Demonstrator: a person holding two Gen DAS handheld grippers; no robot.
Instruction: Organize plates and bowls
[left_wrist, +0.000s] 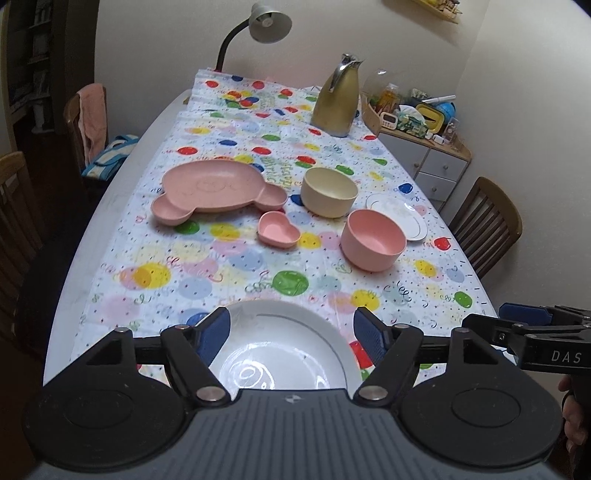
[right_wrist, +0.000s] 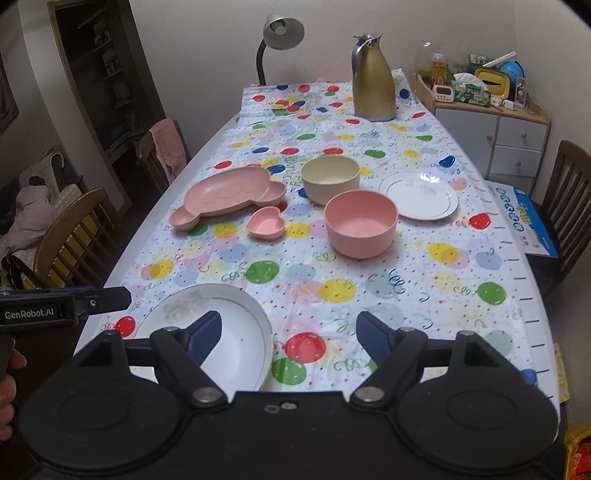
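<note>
Your left gripper (left_wrist: 291, 325) points down at a slant over the near edge of the table (left_wrist: 122, 162), jaws spread wide and gripping nothing. The white deep plate (left_wrist: 291, 332) lies on the tablecloth (left_wrist: 221, 258) below the gap between its blue pads (left_wrist: 218, 325), and neither pad touches the rim. Your right gripper (right_wrist: 288, 328) tilts down the same way just to the right of that plate, jaws also wide apart and empty; its left pad shows in front of the plate's right side, while bare cloth lies between the fingers. Part of a hand (right_wrist: 7, 398) shows at the left edge of the right wrist view, under the left gripper's handle.

Take the deep plate as your landmark. Beyond it and a little right stands the pink bowl (right_wrist: 360, 221), upright. Behind that bowl, just beside it, sits the cream bowl (right_wrist: 330, 177). The flat white plate (right_wrist: 419, 195) lies right of both bowls. The heart dish (right_wrist: 265, 221) rests beyond the deep plate, left of the pink bowl, and the bear plate (right_wrist: 229, 195) lies just behind the dish, further left. The gold jug (right_wrist: 373, 81) stands far beyond, near the far right of the cloth, and a lamp (right_wrist: 282, 31) rises behind the far edge.
</note>
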